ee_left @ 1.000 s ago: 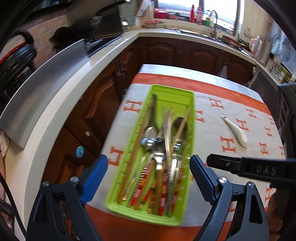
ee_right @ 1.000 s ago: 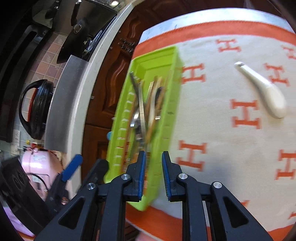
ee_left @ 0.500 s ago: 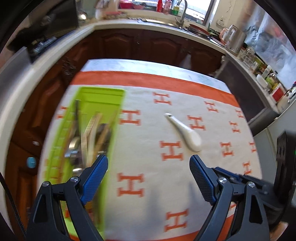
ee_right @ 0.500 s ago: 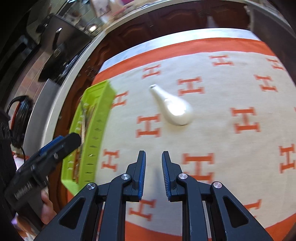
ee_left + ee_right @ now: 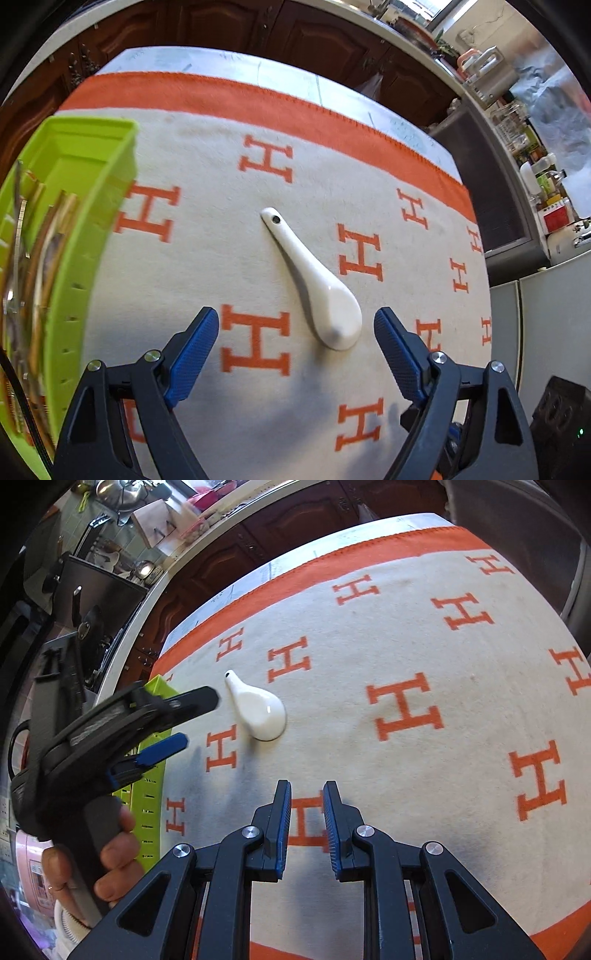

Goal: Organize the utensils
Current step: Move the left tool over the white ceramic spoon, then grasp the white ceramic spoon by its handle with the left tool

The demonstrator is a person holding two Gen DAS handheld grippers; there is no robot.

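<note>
A white ceramic spoon [image 5: 314,284] lies on the cream and orange blanket, its bowl toward me. My left gripper [image 5: 297,328] is open, its tips on either side of the spoon's bowl and just short of it. In the right wrist view the left gripper [image 5: 195,720] sits just left of the spoon [image 5: 258,709]. A green utensil tray [image 5: 107,206] holding several utensils stands at the left; it also shows in the right wrist view [image 5: 151,775]. My right gripper [image 5: 306,801] hovers over the blanket with a narrow gap between its jaws and holds nothing.
The blanket [image 5: 221,155] covers a table with its far edge near dark wooden cabinets [image 5: 295,29]. A kitchen counter with bottles and appliances [image 5: 517,122] runs along the right. A stove and pots [image 5: 92,583] stand at the far left.
My left gripper has swung right from over the tray and come down close to the spoon. My right gripper has moved right, away from the tray. Both jaw gaps are unchanged.
</note>
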